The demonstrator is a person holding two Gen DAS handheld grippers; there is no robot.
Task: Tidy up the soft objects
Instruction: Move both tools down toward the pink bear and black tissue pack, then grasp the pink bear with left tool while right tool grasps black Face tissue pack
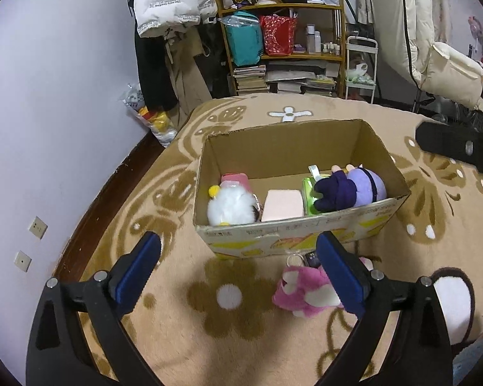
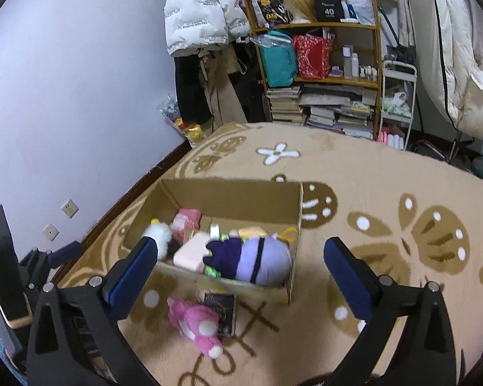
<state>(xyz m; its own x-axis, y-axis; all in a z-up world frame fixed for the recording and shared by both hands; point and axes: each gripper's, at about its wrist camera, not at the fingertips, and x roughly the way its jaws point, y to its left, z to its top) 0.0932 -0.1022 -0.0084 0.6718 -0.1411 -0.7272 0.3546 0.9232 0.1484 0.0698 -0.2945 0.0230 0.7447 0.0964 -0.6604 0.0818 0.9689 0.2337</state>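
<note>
The left gripper (image 1: 238, 251) has its jaws spread wide with nothing between the pads; its blue fingers (image 1: 145, 267) frame bare rug, and the right finger covers part of a pink plush toy (image 1: 306, 289) lying on the rug. The right gripper (image 2: 238, 257) likewise stands wide apart and empty above the near edge of a cardboard box (image 1: 293, 148).

The box sits open on a beige rug (image 1: 177, 321) patterned with brown flowers and butterflies. Inside it, along the near wall, lie a white fluffy toy (image 1: 232, 207), a pale pink block (image 1: 281, 206), a green packet (image 1: 309, 196) and a purple plush doll (image 1: 351, 189) lying on its side. The pink plush toy is outside, just in front of the box, beside a small dark card (image 2: 220, 312).

A lilac wall (image 1: 64, 96) with two sockets runs along the left. Behind the rug stand a wooden shelf (image 1: 280, 54) crowded with bags, bottles and stacked books, a white puffer jacket (image 1: 174, 0) hanging beside it, and a small white trolley (image 1: 362, 67).
</note>
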